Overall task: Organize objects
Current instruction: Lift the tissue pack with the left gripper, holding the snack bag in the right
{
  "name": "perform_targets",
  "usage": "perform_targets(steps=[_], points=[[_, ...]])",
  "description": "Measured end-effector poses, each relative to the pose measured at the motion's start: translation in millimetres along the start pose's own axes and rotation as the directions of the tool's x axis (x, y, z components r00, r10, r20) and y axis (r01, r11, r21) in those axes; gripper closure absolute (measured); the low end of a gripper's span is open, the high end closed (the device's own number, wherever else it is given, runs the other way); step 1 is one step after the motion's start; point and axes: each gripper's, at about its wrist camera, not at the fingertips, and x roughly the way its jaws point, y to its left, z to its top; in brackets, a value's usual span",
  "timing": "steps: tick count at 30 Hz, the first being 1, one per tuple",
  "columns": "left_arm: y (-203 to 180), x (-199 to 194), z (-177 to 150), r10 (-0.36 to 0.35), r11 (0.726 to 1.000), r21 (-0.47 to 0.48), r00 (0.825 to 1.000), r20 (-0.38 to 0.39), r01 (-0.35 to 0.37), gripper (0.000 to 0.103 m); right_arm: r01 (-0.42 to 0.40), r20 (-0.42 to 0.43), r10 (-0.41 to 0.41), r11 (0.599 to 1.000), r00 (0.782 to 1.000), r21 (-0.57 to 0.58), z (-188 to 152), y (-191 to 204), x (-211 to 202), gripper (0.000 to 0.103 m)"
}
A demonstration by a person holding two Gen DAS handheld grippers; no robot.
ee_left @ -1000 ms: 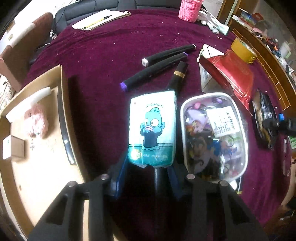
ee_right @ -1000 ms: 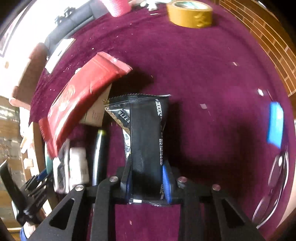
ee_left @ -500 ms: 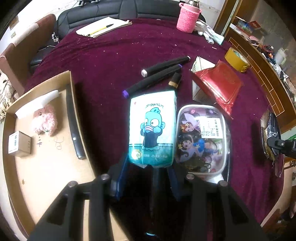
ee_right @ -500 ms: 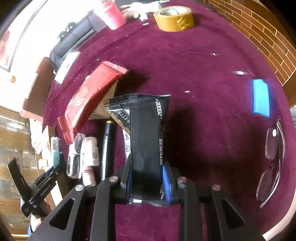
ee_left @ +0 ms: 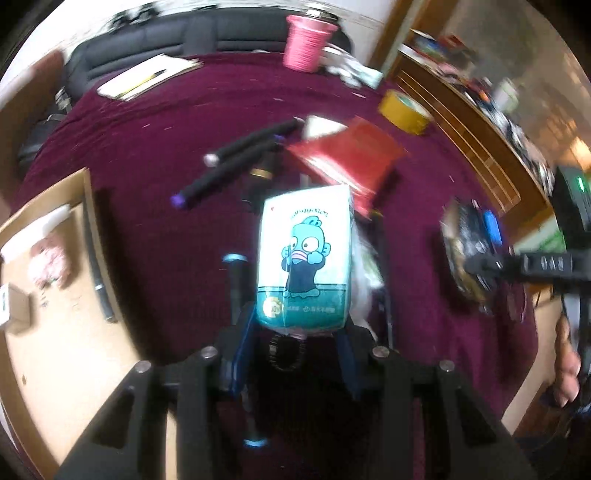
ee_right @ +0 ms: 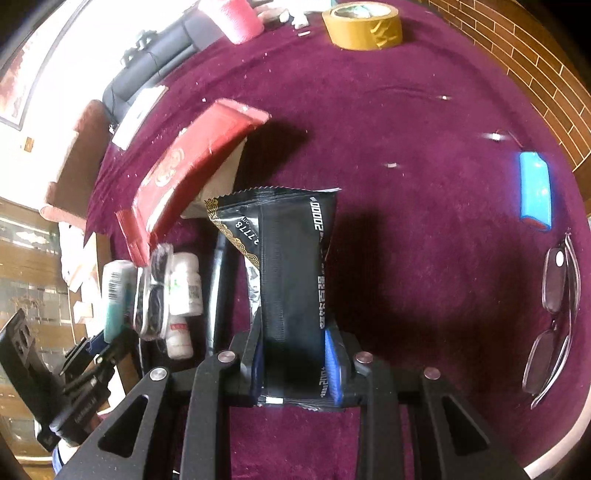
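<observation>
1. My left gripper [ee_left: 299, 332] is clamped on the tissue pack [ee_left: 304, 254], held above the maroon tablecloth [ee_left: 147, 147].
2. My right gripper [ee_right: 295, 363] is clamped on the black sachet [ee_right: 291, 280], also held off the table.
3. Carry tissues level toward the cardboard box [ee_left: 70, 332]; clear its wall before letting go.

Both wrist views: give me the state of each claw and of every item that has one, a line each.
Left claw: shut on the tissue pack.
Tissue pack: held above the cloth.
Right claw: shut on the black sachet.
Black sachet: sealed, gripped at its lower end.
Red packet: propped at a slant on a white box.
Tape roll: lying flat.
Glasses: folded, on the cloth.
Cardboard box: open.
</observation>
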Motion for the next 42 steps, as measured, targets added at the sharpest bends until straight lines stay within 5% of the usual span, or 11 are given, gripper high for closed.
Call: perform_targets(steps=[5, 10, 13, 24, 31, 42], points=[[-20, 12, -2, 0.027, 0.998, 0.057, 0.999, -0.018, -0.026, 0.061, 0.011, -0.053, -0.012, 1.000, 0.999, -0.022, -12, 1, 14, 0.074], [-22, 20, 0, 0.067, 0.996, 0.069, 0.997, -0.045, -0.064, 0.038, 0.031, -0.082, -0.036, 0.998, 0.996, -0.055, -21, 6, 23, 0.073], [-18, 30, 4, 0.054, 0.998, 0.035, 0.993, -0.101, -0.051, 0.037, 0.039, -0.087, -0.045, 0.997, 0.995, -0.066, -24, 7, 26, 0.073], [19, 30, 14, -0.192, 0.966, -0.195, 0.975, -0.114, 0.168, 0.036, 0.043, -0.105, -0.049, 0.997, 0.993, -0.060, -23, 6, 31, 0.070], [39, 29, 16, -0.260, 0.928, -0.304, 0.960, -0.106, 0.218, 0.036, 0.039, -0.114, -0.044, 0.998, 0.993, -0.048, -23, 4, 32, 0.067], [45, 33, 39, -0.142, 0.959, -0.264, 0.982, -0.122, 0.105, 0.032, 0.034, -0.110, -0.039, 0.998, 0.993, -0.043, -27, 4, 31, 0.067]])
